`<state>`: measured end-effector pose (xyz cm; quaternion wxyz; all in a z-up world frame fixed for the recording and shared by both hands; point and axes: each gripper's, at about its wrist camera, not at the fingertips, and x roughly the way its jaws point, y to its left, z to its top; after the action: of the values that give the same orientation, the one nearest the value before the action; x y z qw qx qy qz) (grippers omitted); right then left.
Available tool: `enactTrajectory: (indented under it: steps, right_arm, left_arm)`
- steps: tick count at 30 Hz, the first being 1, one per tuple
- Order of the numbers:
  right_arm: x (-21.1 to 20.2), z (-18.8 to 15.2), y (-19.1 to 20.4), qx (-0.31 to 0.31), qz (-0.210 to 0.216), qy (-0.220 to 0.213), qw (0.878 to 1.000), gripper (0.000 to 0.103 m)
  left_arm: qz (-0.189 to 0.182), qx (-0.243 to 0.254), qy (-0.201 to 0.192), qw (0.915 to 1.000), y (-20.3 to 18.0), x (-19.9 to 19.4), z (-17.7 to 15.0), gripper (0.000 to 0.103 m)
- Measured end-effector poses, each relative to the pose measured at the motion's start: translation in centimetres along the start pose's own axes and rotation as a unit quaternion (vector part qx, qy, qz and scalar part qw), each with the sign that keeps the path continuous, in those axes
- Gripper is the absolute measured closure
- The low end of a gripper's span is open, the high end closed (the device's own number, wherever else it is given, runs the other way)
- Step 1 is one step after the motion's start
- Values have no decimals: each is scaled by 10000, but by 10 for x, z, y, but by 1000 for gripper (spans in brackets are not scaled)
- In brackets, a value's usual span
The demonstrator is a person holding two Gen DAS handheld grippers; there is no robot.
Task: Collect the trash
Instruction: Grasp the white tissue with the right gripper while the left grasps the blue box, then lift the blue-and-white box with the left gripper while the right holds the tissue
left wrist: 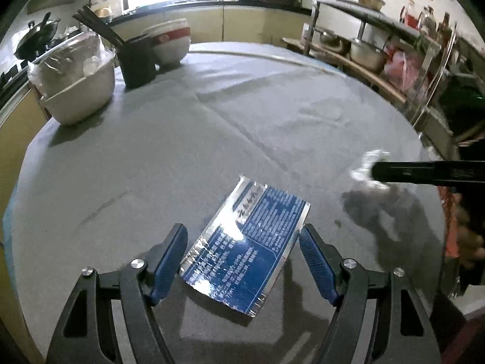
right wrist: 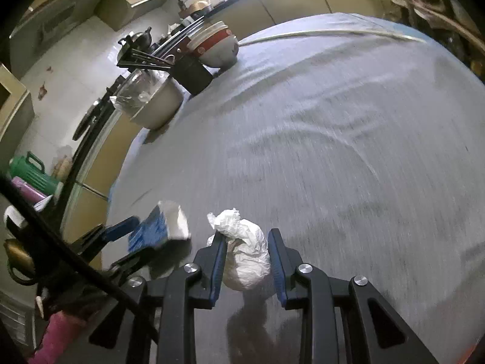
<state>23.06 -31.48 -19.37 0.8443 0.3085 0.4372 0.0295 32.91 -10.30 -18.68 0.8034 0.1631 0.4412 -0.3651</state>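
The left tongs (left wrist: 242, 236) point down at the round grey-clothed tabletop (left wrist: 151, 166) with their blue pads spread wide. A flattened blue and silver foil wrapper (left wrist: 245, 242) lies on the cloth between them, slanted, its near end in the gap and its far end reaching past the tips. Neither pad touches it, so these tongs have hold of nothing.

The right tongs (right wrist: 247, 248) are drawn in on a crumpled white paper ball (right wrist: 247, 254), one blue pad on each side of it. The ball's twisted top sticks out beyond the tips. Its shadow falls on the cloth below, so it seems to be lifted a little off the surface, though motion blur makes that hard to judge. In the left wrist view these same tongs reach in from the right edge as a dark bar, with the white paper at their end, well to the right of the wrapper.

Further on, the middle of the cloth is bare and creased. At the far left edge of the tabletop stands a metal basin (left wrist: 81, 91) lined with clear plastic. Just behind it is a black holder (left wrist: 138, 60) with dark chopsticks (left wrist: 97, 25) leaning out. A stack of white bowls with a red band (left wrist: 169, 42) is beside that. Beyond the tabletop run kitchen cabinets and, to the right, a shelf with metal pots (left wrist: 366, 51).
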Motion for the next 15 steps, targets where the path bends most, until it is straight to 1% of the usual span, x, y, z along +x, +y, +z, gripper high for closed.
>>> enactTrajectory:
  steps: [5, 9, 10, 11, 13, 15]
  right_arm:
    - [-16, -21, -4, 125, 65, -90, 9999, 73]
    - [-27, -34, 0, 91, 78, -195, 9997, 73]
    - [-30, -37, 1, 101, 107, -218, 9997, 73]
    - [-32, -39, 1, 102, 120, -239, 9996, 73]
    - [-38, -45, 1, 95, 104, -298, 9995, 73]
    - [-43, -50, 0, 120, 124, -328, 9993, 73]
  left_arm:
    - [-12, -126, -51, 9999, 1, 0, -2, 26]
    - [-41, -434, -66, 9990, 5, 1, -4, 26]
    - [-18, -489, -81, 9988, 5, 0, -5, 27]
    - [29, -559, -113, 9984, 5, -1, -5, 31]
    - [153, -679, -166, 9974, 4, -4, -5, 32]
    - [175, -838, -156, 9962, 4, -6, -7, 33]
